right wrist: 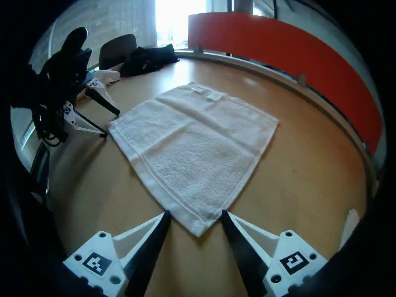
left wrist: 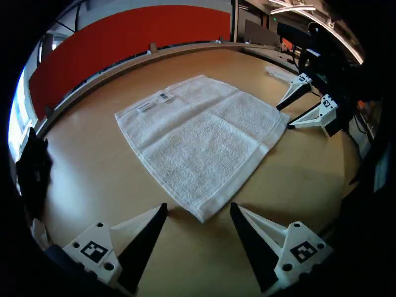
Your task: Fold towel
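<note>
White towel (left wrist: pixel 203 138) lies flat on the wooden worktop (left wrist: pixel 94 168). My left tool (left wrist: pixel 198 205) and right tool (right wrist: pixel 195 212) stand open at neighbouring corners, gripping nothing. Folding looks unstarted; next each must pinch its corner.

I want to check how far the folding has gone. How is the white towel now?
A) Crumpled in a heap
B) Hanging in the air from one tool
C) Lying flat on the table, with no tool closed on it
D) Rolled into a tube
C: the towel lies spread flat on the table, and the left tool and the right tool each stand open at a corner.
</note>
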Tool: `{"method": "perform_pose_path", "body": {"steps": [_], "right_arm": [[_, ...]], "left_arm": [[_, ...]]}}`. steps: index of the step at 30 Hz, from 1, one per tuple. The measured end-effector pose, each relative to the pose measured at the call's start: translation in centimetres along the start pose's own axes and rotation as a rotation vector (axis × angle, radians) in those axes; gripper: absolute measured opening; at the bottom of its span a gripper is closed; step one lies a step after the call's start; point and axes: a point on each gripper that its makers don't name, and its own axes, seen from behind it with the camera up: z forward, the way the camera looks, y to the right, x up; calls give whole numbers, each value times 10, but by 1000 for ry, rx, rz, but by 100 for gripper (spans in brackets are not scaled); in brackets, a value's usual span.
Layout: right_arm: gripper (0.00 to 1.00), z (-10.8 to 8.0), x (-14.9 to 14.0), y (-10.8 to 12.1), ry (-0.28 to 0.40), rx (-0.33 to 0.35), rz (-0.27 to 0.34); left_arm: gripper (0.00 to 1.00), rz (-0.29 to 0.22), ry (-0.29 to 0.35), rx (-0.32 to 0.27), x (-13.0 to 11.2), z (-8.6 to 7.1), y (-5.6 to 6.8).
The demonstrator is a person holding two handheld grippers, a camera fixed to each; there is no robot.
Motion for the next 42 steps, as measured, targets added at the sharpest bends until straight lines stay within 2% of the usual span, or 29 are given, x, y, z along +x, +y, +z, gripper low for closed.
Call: {"method": "perform_pose_path", "body": {"steps": [9, 17, 21, 23, 25, 27, 29, 35, 42], "right_arm": [[66, -1, 0, 1, -5, 0, 7], [56, -4, -2, 1, -9, -2, 9], [47, -4, -2, 1, -10, -2, 9], [40, -3, -2, 0, -11, -1, 7], [32, -2, -2, -1, -12, 1, 2], [25, -2, -1, -2, -13, 4, -2], [21, -1, -1, -4, -14, 6, -6], [16, 0, 2, -4, -9, 2, -3], [16, -4, 7, -3, 2, -5, -4]], "left_arm": [[74, 7, -12, -8, 1, 1, 7], [66, -17, -14, 9, 2, 1, 6], [53, -31, -16, 20, 2, 1, 3], [51, -36, -18, 24, 2, 1, 3], [46, -37, -21, 27, 2, 1, 2], [30, -38, -23, 30, 2, 1, 2], [24, -41, -25, 35, 3, 1, 2], [17, -37, -30, 36, 3, 1, 6], [17, -60, -30, 33, 4, -2, 9]]}}
